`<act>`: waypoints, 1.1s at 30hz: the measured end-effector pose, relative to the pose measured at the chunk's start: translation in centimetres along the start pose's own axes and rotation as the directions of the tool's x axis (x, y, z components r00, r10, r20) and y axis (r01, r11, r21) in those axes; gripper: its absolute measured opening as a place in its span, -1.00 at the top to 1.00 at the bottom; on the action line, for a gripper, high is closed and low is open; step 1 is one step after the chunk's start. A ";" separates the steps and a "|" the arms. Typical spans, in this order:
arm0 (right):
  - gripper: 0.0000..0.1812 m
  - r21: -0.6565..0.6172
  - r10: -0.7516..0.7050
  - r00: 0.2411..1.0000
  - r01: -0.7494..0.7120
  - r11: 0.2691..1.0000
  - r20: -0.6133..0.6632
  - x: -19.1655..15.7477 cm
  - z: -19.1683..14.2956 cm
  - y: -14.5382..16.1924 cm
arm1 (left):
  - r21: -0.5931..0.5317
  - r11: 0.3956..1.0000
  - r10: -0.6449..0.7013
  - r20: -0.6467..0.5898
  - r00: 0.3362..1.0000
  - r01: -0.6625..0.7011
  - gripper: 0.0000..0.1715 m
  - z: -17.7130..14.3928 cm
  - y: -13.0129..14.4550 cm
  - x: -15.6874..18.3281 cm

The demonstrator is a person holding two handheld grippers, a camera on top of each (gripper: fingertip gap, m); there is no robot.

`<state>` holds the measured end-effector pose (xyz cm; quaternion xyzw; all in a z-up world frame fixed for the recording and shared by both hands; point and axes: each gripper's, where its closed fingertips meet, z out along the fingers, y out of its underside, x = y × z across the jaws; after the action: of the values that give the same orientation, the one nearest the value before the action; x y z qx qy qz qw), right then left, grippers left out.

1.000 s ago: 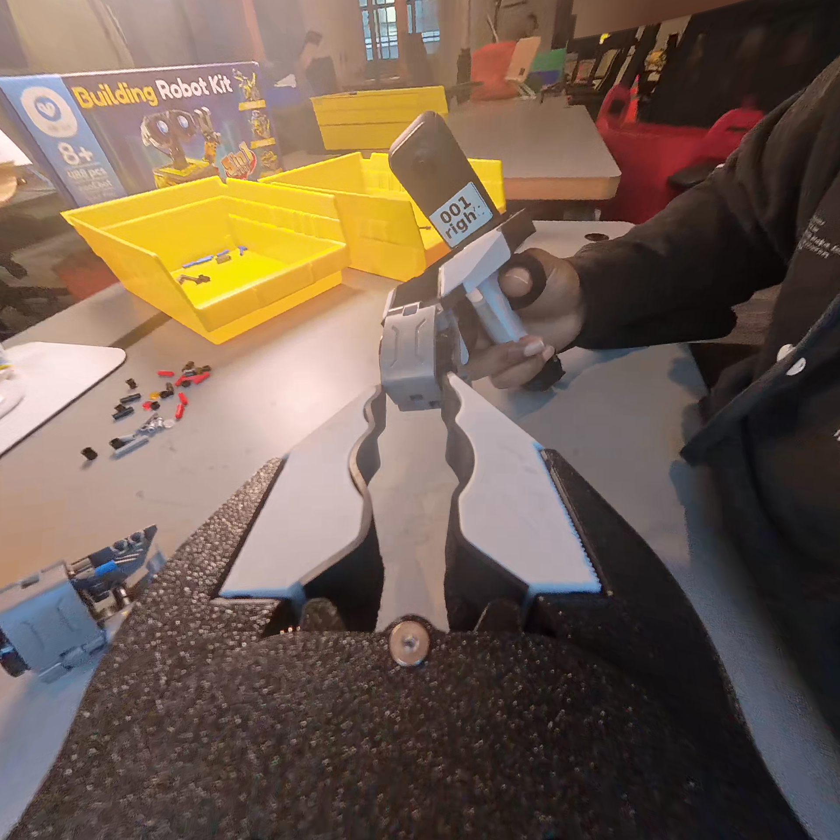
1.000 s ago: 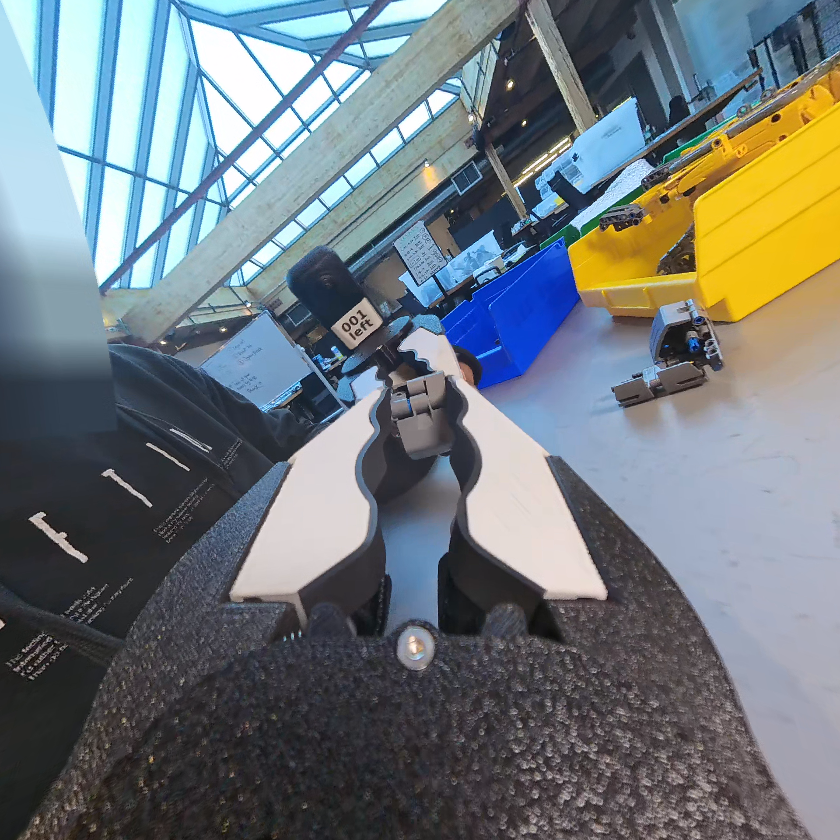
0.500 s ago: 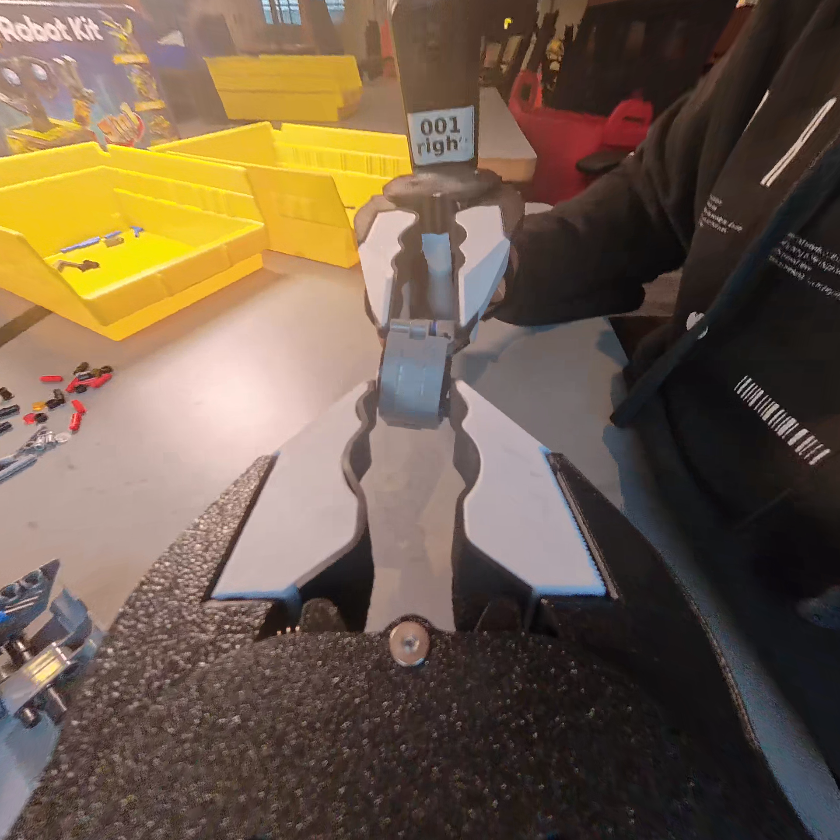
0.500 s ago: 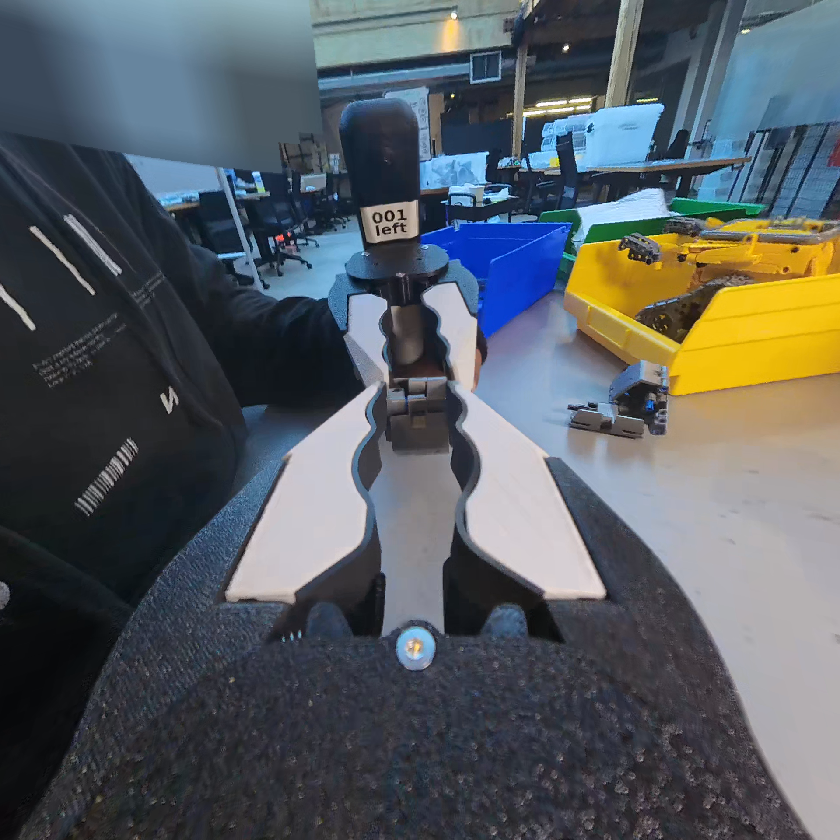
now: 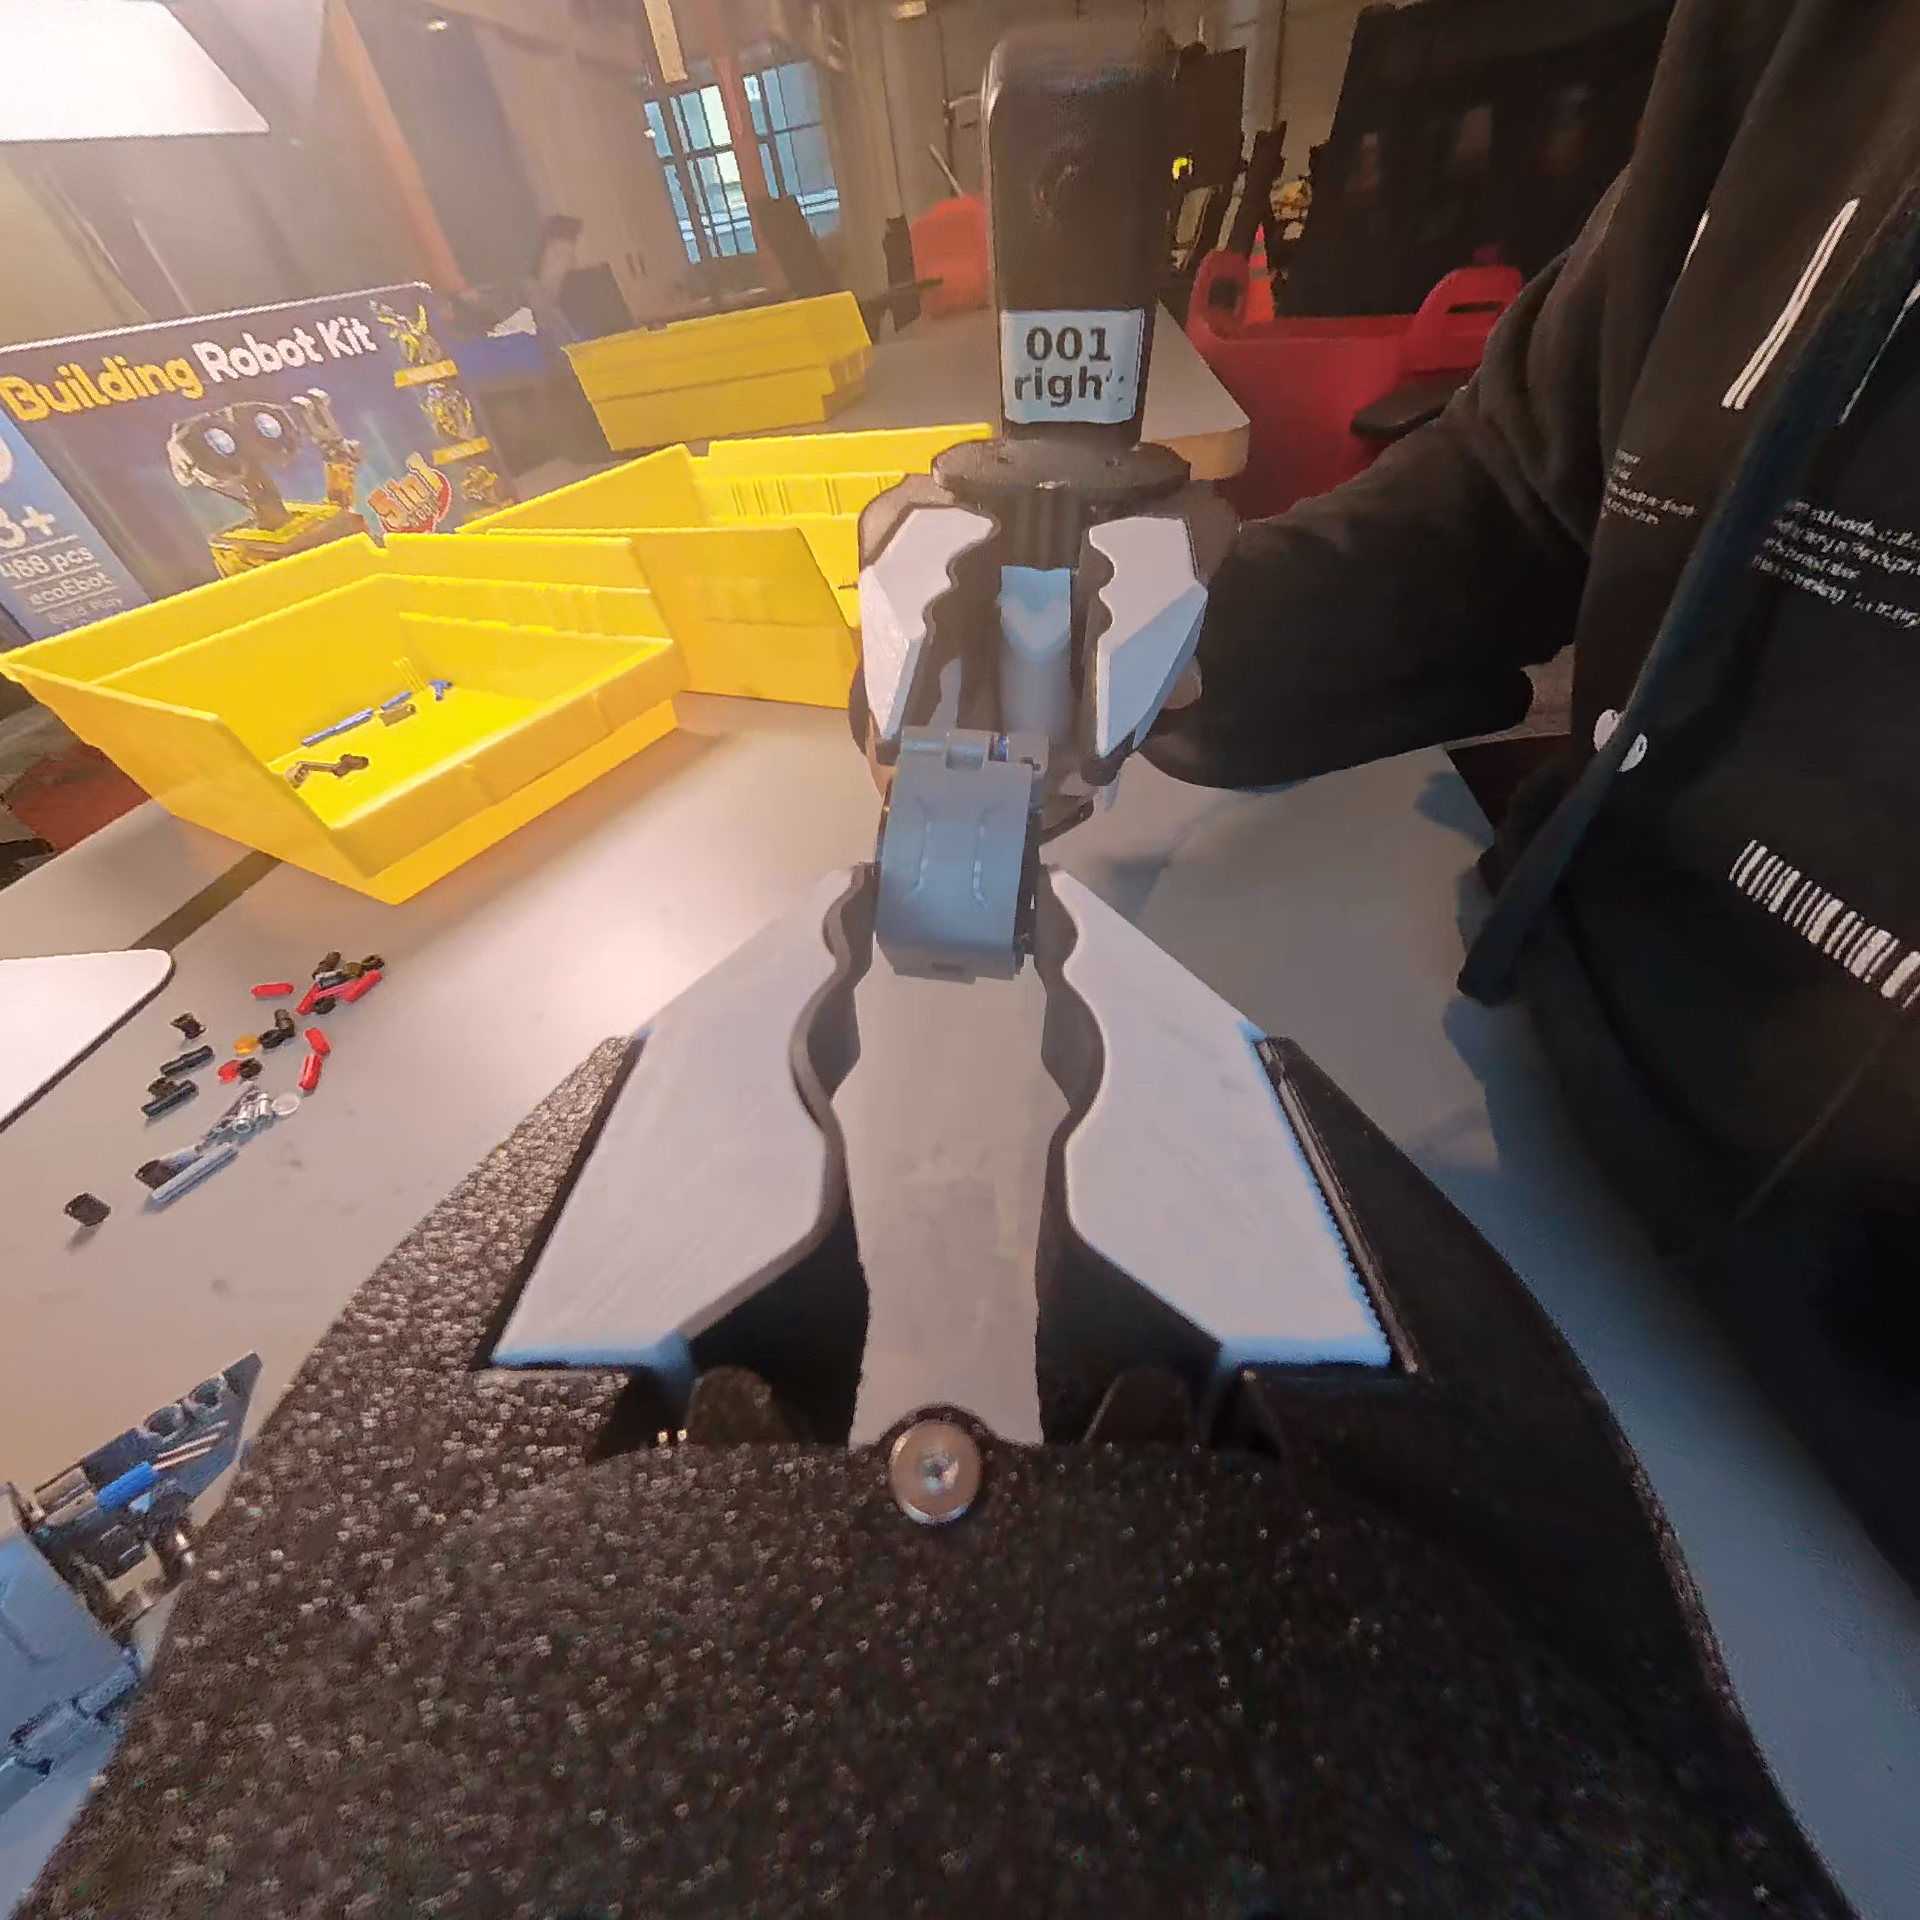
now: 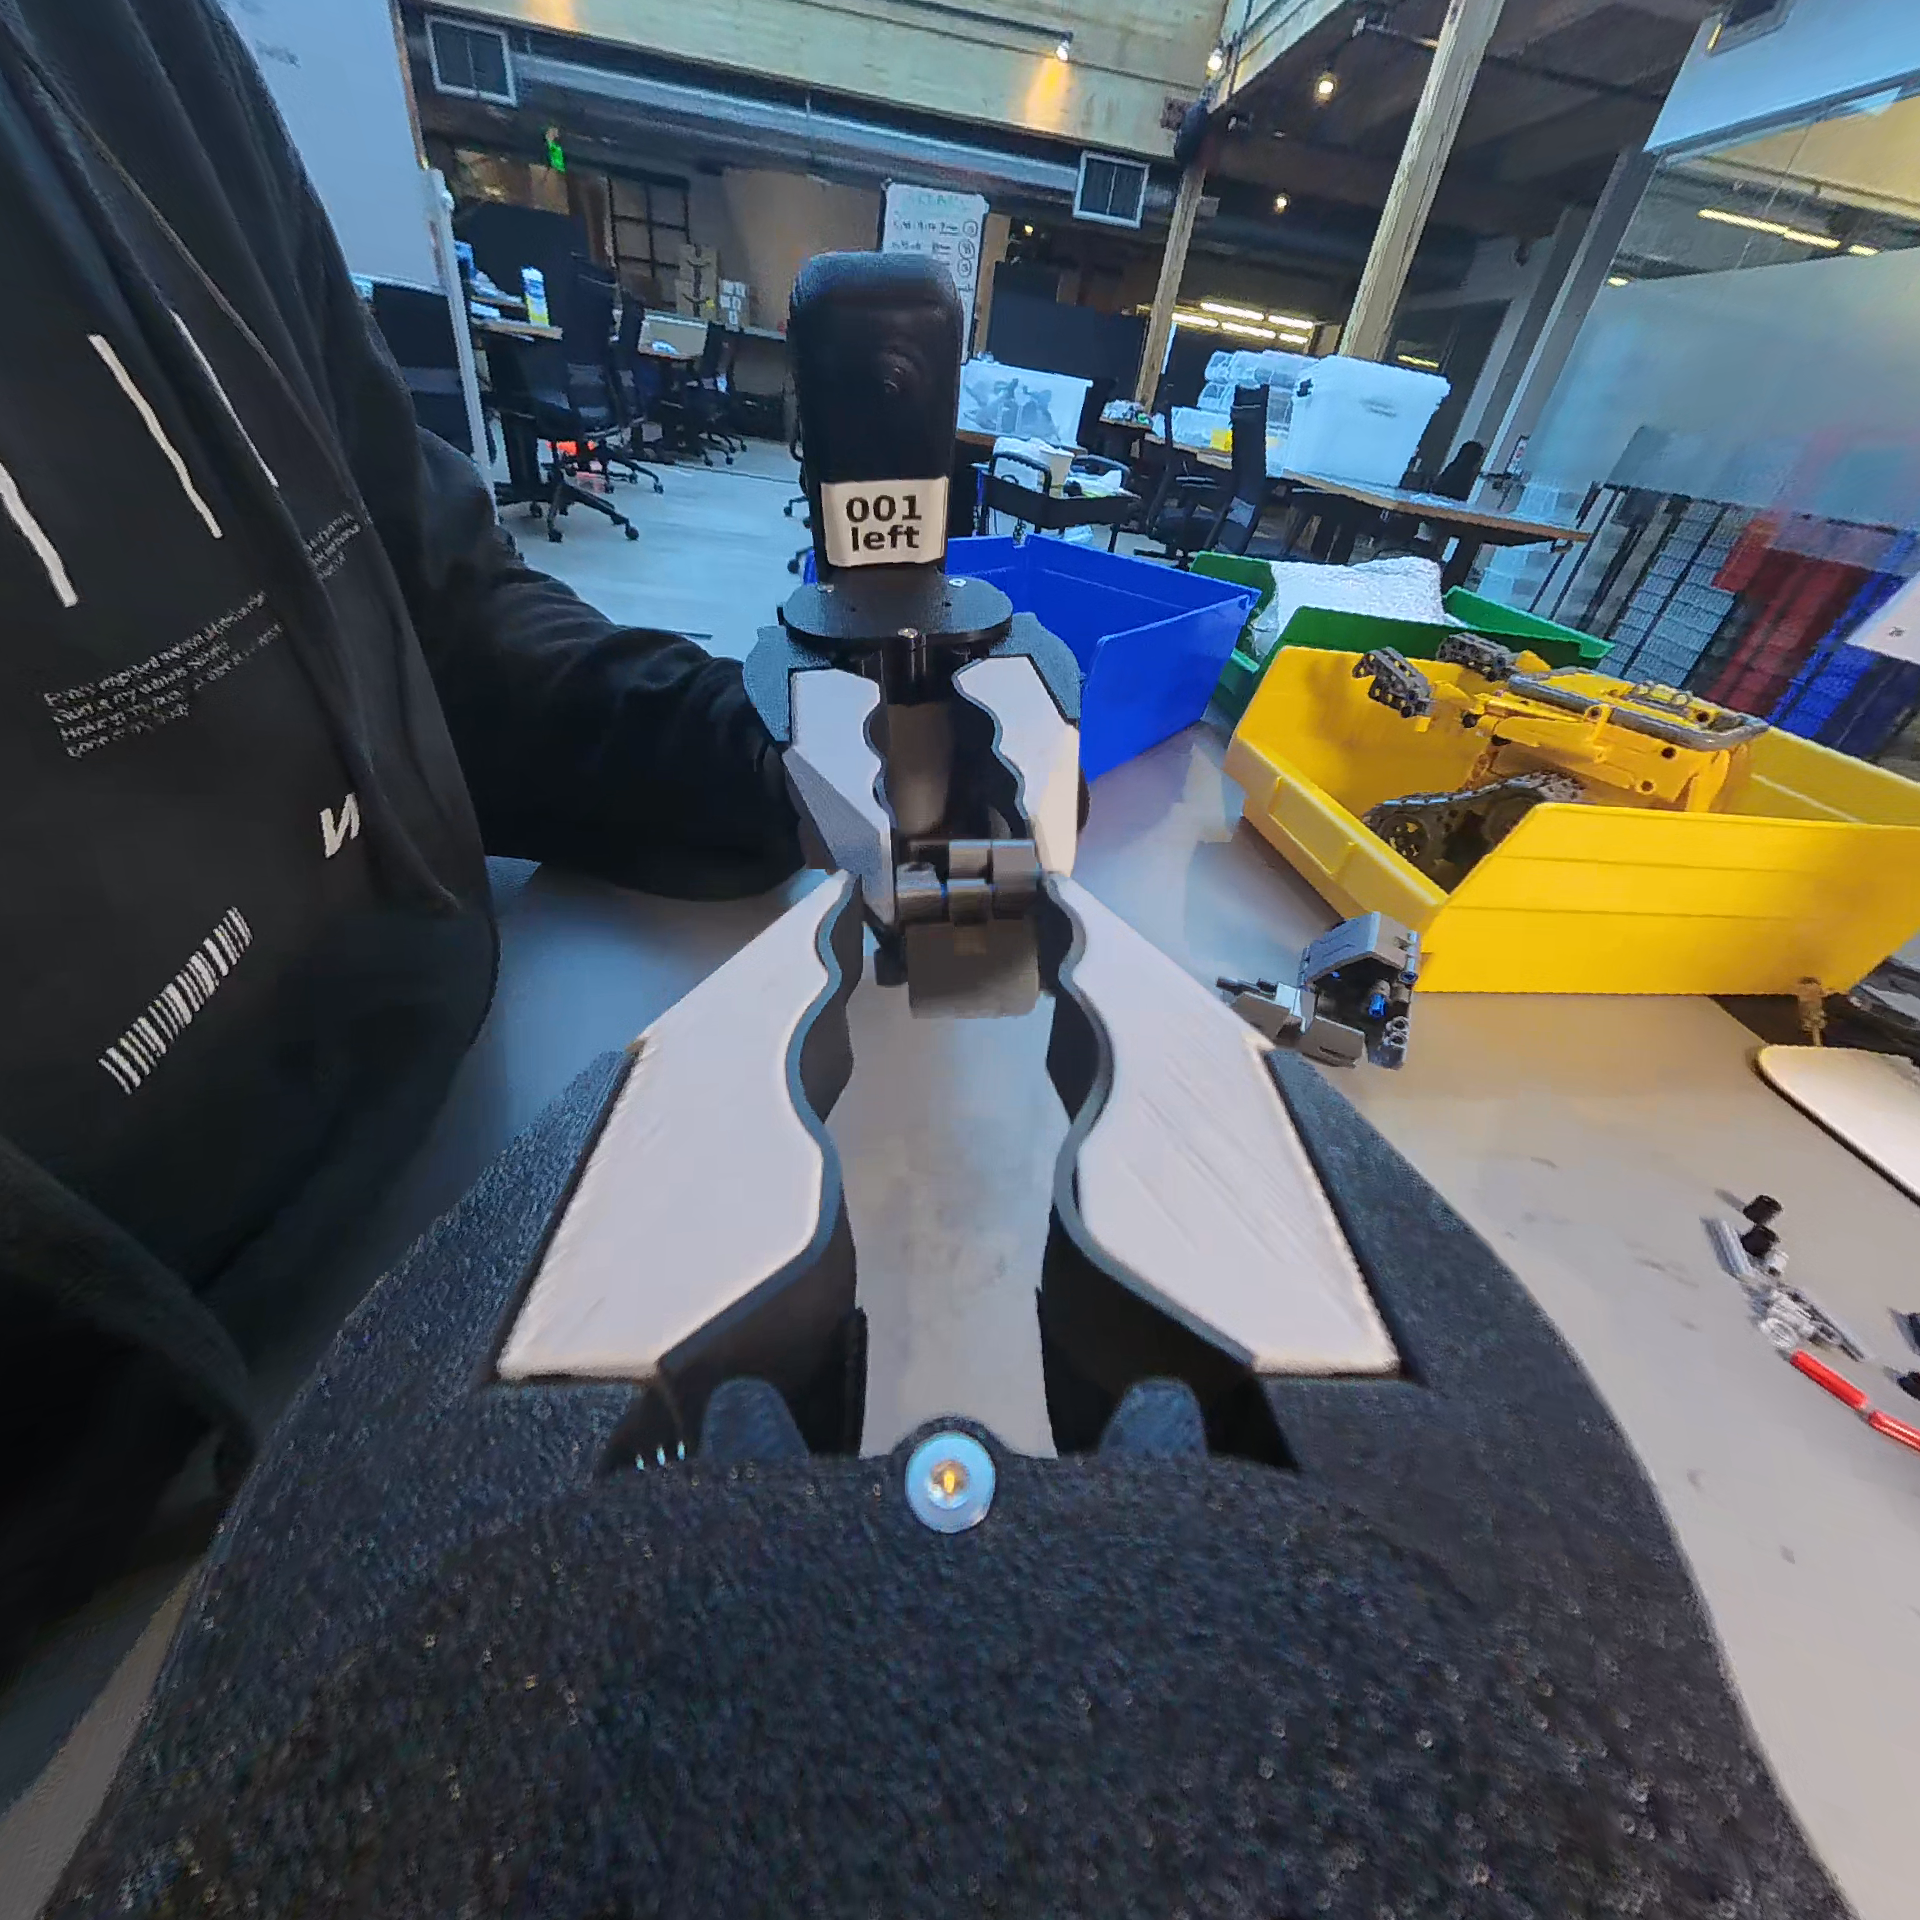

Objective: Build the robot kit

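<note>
A grey brick assembly [image 5: 951, 862] is held above the grey table [image 5: 623, 935] between both grippers, which face each other tip to tip. My left gripper [image 5: 948, 909] is shut on its near end in the left wrist view. My right gripper [image 5: 997, 743] grips the far end there. In the right wrist view my right gripper [image 6: 951, 904] is shut on the same assembly [image 6: 971, 971], and the left gripper [image 6: 966, 868] clamps it from the far side. A person's dark sleeve [image 5: 1351, 644] is behind the right gripper.
Yellow bins [image 5: 343, 707] and a kit box [image 5: 239, 447] stand at the back left. Small loose red and black pieces [image 5: 249, 1039] lie on the table. A second grey assembly [image 6: 1330, 997] lies near a yellow bin holding a yellow tracked model [image 6: 1538, 769]. A blue bin [image 6: 1122, 623] is behind. My left and right fingertips are right by each other.
Both grippers have swung from tilted to level and now face each other head-on. The grey assembly has stayed clamped between them.
</note>
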<state>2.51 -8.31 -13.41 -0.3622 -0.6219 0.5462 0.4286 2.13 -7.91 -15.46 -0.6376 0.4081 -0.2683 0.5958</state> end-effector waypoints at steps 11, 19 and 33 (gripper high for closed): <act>0.74 -0.101 0.007 0.999 -0.010 0.995 -0.032 0.6 0.0 1.5 | -0.080 0.993 -0.084 -0.021 0.996 0.082 0.58 0.8 1.7 0.0; 0.75 -0.155 0.038 0.999 -0.041 0.987 -0.025 0.4 0.9 2.8 | -0.135 0.991 -0.004 -0.017 1.000 0.002 0.61 1.0 1.7 0.4; 0.77 -0.184 0.034 0.999 -0.033 0.982 0.004 -0.6 1.2 3.8 | -0.220 0.975 -0.029 -0.045 0.999 0.019 0.70 0.9 2.9 1.2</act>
<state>1.56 -8.77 -17.25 -0.4089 -0.6650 0.4948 0.3819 2.93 -8.25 -18.60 -0.6977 0.4418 -0.2441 0.5084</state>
